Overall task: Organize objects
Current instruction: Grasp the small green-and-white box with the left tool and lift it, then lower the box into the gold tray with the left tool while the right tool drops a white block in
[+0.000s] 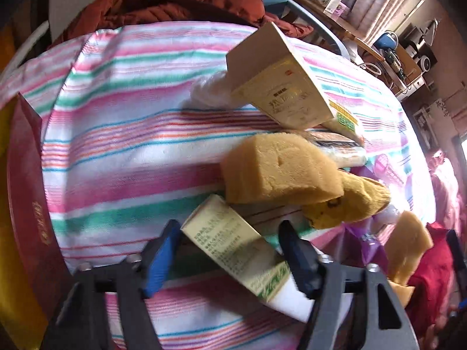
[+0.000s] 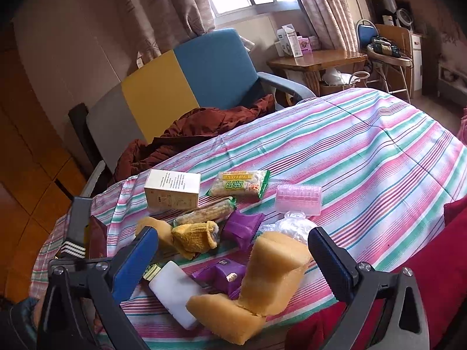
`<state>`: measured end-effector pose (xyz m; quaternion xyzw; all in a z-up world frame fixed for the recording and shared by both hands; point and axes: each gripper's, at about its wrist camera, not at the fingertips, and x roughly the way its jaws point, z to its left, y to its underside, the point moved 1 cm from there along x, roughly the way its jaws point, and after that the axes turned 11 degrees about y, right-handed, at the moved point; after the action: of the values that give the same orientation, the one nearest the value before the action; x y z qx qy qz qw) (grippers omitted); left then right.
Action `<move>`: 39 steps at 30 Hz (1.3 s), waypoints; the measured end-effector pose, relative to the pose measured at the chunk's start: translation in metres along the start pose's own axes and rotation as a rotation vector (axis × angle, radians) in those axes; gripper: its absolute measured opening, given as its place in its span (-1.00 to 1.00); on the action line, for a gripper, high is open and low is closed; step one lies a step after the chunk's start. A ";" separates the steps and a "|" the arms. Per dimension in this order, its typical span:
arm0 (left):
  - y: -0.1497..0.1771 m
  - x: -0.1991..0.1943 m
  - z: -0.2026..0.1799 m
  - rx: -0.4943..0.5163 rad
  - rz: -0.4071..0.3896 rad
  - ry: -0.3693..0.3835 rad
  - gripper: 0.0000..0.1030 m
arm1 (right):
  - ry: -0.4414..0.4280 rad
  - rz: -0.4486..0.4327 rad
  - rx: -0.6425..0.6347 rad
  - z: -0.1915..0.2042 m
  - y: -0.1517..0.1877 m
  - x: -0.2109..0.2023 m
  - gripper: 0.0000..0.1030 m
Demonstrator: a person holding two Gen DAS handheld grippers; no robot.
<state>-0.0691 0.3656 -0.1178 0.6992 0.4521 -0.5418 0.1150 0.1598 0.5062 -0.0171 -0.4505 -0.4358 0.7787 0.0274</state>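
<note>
the cream carton (image 1: 233,245) is seen lying on the striped cloth (image 1: 122,151) between the spread, unclosed left gripper (image 1: 227,256), best centred before closing, while the right gripper (image 2: 233,259) is held wide over the near sponge (image 2: 262,285).

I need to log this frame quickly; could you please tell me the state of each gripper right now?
Left gripper: open, jaws either side of the long cream cardboard box, not closed on it.
Right gripper: open, holding nothing.

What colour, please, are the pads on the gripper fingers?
Blue pads on black gripper frames, clearest in the right wrist view.
</note>
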 end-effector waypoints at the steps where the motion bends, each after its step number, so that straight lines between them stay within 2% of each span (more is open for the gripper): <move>1: 0.003 -0.001 -0.001 0.019 0.000 0.010 -0.18 | -0.005 0.002 -0.004 0.001 0.000 0.000 1.00; 3: 0.010 -0.004 -0.003 0.055 0.005 0.020 -0.42 | -0.011 0.004 -0.017 0.003 0.000 0.000 1.00; 8: 0.033 -0.028 -0.008 0.124 -0.044 0.023 -0.43 | -0.014 0.011 -0.075 0.012 0.002 0.001 1.00; 12: 0.044 -0.065 -0.011 0.156 -0.118 0.063 -0.43 | -0.064 0.084 -0.170 0.028 0.006 0.008 1.00; 14: 0.051 -0.088 -0.005 0.155 -0.153 0.093 -0.43 | -0.113 0.135 -0.274 0.046 0.011 0.011 1.00; 19: 0.060 -0.136 0.006 0.152 -0.239 0.119 -0.43 | -0.204 0.266 -0.649 0.107 0.042 0.025 1.00; 23: 0.078 -0.170 0.025 0.125 -0.300 0.122 -0.43 | -0.185 0.355 -0.918 0.150 0.070 0.051 1.00; 27: 0.093 -0.192 0.047 0.071 -0.336 0.101 -0.43 | -0.131 0.456 -1.074 0.163 0.088 0.087 1.00; 28: 0.098 -0.198 0.056 0.053 -0.346 0.089 -0.43 | -0.127 0.492 -1.100 0.165 0.095 0.095 0.95; 29: 0.104 -0.204 0.065 0.034 -0.356 0.074 -0.43 | -0.119 0.518 -1.116 0.165 0.100 0.101 0.68; 30: 0.109 -0.208 0.075 0.017 -0.366 0.059 -0.42 | -0.104 0.538 -1.125 0.164 0.104 0.107 0.58; 32: 0.121 -0.218 0.097 -0.025 -0.384 0.020 -0.42 | -0.136 0.536 -1.083 0.163 0.099 0.106 0.29; 37: 0.142 -0.231 0.147 -0.120 -0.412 -0.071 -0.42 | -0.157 0.451 -1.006 0.166 0.073 0.088 0.29; 39: 0.147 -0.236 0.161 -0.148 -0.422 -0.098 -0.42 | -0.193 0.408 -0.972 0.173 0.060 0.073 0.29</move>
<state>-0.0643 0.0583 -0.0249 0.5517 0.6208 -0.5524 0.0717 0.0120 0.3877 -0.0714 -0.4133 -0.6504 0.5143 -0.3764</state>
